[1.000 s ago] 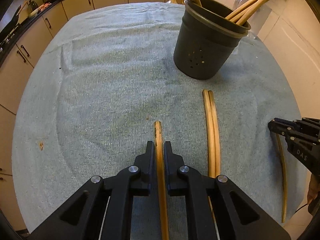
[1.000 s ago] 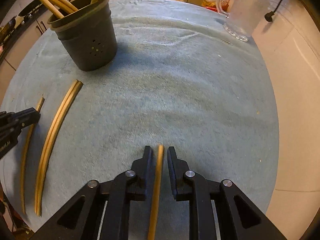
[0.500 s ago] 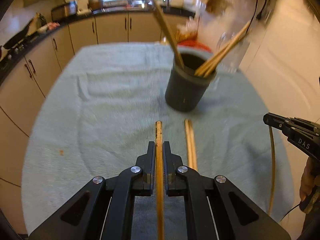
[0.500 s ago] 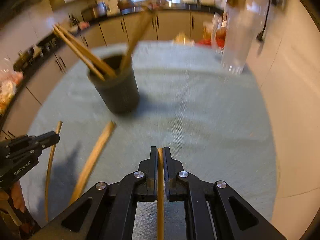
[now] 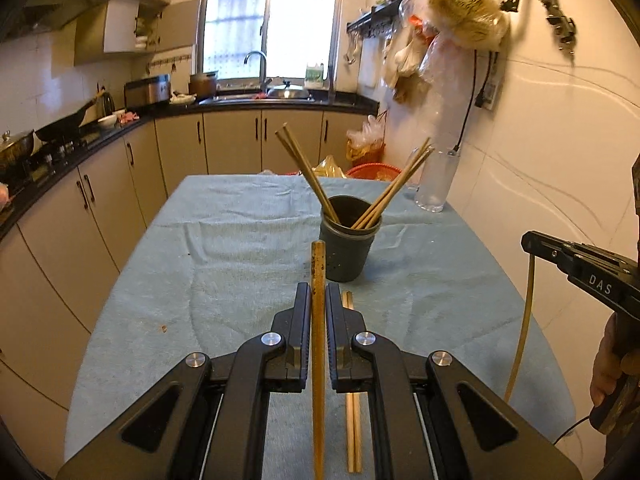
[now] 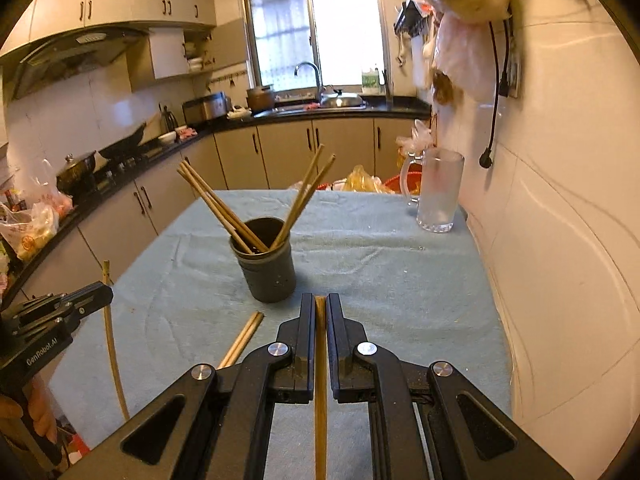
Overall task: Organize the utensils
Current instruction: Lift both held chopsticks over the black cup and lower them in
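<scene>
A dark utensil holder (image 5: 347,250) is seen standing on the towel-covered table (image 5: 240,264), with five chopsticks (image 6: 224,210) leaning inside it. The left gripper (image 5: 318,300) is clamped on a single chopstick (image 5: 318,344), raised above the towel; the right gripper (image 6: 320,312) is likewise clamped on another chopstick (image 6: 320,392). A chopstick pair (image 6: 240,340) lies before the holder. A frosted glass mug (image 6: 438,196), contents indiscernible, stands near the wall.

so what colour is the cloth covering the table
Pale blue-green, towel-like cloth; clearest in the right wrist view.
</scene>
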A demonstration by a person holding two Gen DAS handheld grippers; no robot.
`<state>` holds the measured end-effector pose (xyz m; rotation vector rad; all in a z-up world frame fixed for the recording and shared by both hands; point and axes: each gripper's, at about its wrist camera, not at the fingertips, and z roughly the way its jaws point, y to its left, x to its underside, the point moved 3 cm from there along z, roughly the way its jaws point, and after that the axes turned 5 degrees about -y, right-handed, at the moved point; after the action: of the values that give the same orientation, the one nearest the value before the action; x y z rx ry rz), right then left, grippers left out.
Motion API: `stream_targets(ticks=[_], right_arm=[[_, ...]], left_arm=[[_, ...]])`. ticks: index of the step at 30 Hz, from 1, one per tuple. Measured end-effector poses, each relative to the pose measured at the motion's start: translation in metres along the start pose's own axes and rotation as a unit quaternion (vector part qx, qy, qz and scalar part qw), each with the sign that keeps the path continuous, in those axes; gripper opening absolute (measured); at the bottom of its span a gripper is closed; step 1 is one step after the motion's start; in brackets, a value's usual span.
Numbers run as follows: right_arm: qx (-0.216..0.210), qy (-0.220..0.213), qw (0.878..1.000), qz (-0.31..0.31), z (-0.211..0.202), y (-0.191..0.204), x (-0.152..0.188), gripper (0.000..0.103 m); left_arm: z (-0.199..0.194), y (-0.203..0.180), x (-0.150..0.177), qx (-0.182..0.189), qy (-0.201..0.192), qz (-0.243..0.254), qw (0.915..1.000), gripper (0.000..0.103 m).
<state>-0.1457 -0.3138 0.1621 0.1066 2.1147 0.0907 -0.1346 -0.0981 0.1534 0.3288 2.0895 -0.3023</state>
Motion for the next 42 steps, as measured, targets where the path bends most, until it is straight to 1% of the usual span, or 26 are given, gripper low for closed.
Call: stream_targets(ticks=[3, 8, 11, 13, 19, 22, 26, 34, 38, 42], right_arm=[[-0.004, -0.007, 1.0, -0.001, -0.01, 0.0, 0.005, 0.006], [-0.009, -0.024, 1.0, 0.004, -0.034, -0.002, 0.01, 0.006], [-0.01, -0.04, 0.999, 0.009, -0.05, -0.002, 0.012, 0.006], [-0.011, -0.051, 0.999, 0.015, -0.058, -0.004, 0.012, 0.006], [0.008, -0.099, 0.995, 0.026, -0.075, -0.009, 0.013, 0.006], [0.018, -0.113, 0.993, 0.035, -0.077, -0.011, 0.015, 0.006], [0.023, -0.117, 0.992, 0.03, -0.076, -0.01, 0.017, 0.006], [-0.005, -0.104, 0.994, 0.02, -0.077, -0.003, 0.013, 0.006], [-0.02, -0.102, 0.994, 0.024, -0.075, -0.002, 0.006, 0.006], [-0.03, -0.1, 0.994, 0.026, -0.069, -0.001, -0.003, 0.006]], left_arm=[[-0.018, 0.0, 0.004, -0.003, -0.018, -0.004, 0.9998, 0.007], [-0.041, 0.001, 0.007, 0.001, -0.036, -0.023, 0.9991, 0.007], [-0.051, 0.003, 0.01, 0.016, -0.041, -0.041, 0.9982, 0.008], [-0.057, 0.002, 0.012, 0.019, -0.044, -0.048, 0.9977, 0.008], [-0.072, -0.002, 0.017, 0.017, -0.052, -0.05, 0.9973, 0.008], [-0.075, -0.004, 0.019, 0.013, -0.053, -0.048, 0.9973, 0.008], [-0.076, -0.005, 0.019, 0.012, -0.053, -0.045, 0.9975, 0.008], [-0.081, -0.005, 0.016, 0.015, -0.059, -0.037, 0.9974, 0.008], [-0.081, 0.001, 0.011, 0.02, -0.059, -0.046, 0.9969, 0.007], [-0.085, 0.008, 0.0, 0.028, -0.069, -0.058, 0.9956, 0.007]])
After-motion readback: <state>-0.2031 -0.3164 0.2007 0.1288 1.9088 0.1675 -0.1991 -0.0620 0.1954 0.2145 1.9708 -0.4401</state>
